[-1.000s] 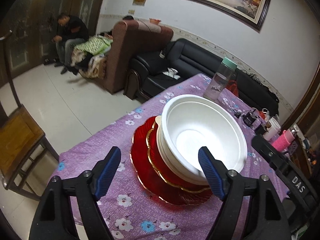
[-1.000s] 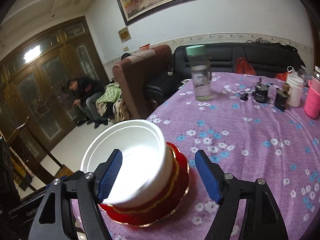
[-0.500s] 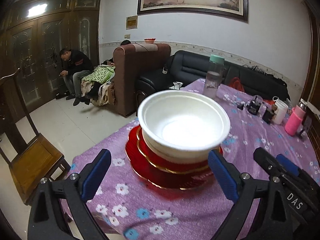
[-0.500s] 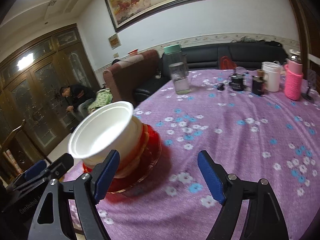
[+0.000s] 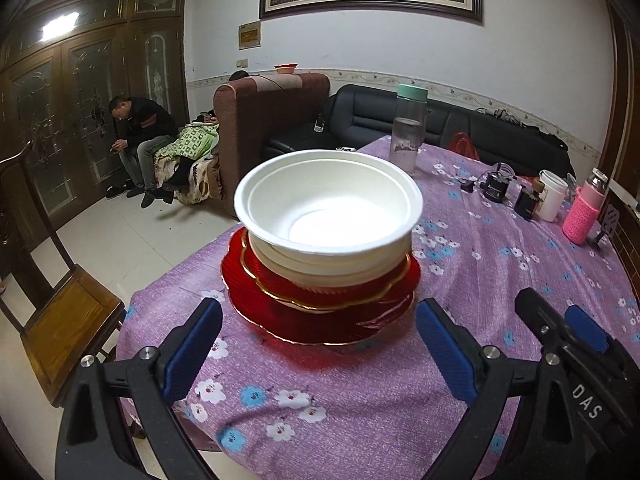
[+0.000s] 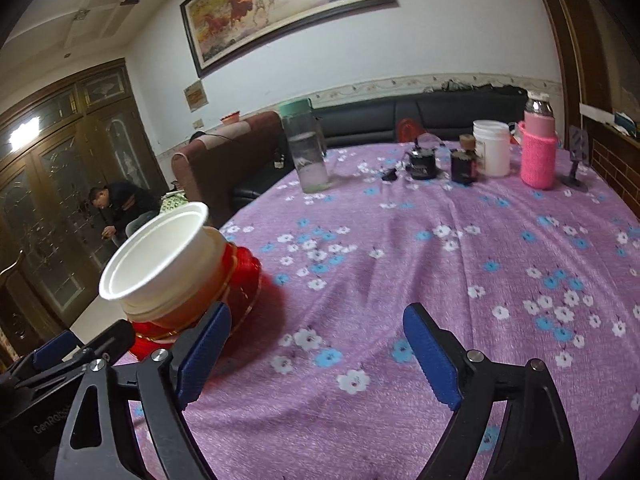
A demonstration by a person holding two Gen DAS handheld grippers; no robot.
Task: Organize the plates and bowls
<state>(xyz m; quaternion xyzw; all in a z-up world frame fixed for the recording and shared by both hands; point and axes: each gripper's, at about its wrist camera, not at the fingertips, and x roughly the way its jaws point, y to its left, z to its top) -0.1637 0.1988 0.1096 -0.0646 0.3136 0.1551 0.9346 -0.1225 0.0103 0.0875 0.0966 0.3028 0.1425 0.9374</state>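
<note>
White bowls (image 5: 328, 216) sit nested on the red plates (image 5: 320, 304) near the table (image 5: 520, 280) edge, left gripper (image 5: 316, 344) and right gripper (image 6: 316, 356) both wide and empty, so stacking looks done; next, probably just back off.

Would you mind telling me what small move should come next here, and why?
Probably just draw both tongs back. The white bowls already sit nested on the red plates, and the left tongs and right tongs are open, holding nothing, with no other loose dishes in view on the table.
</note>
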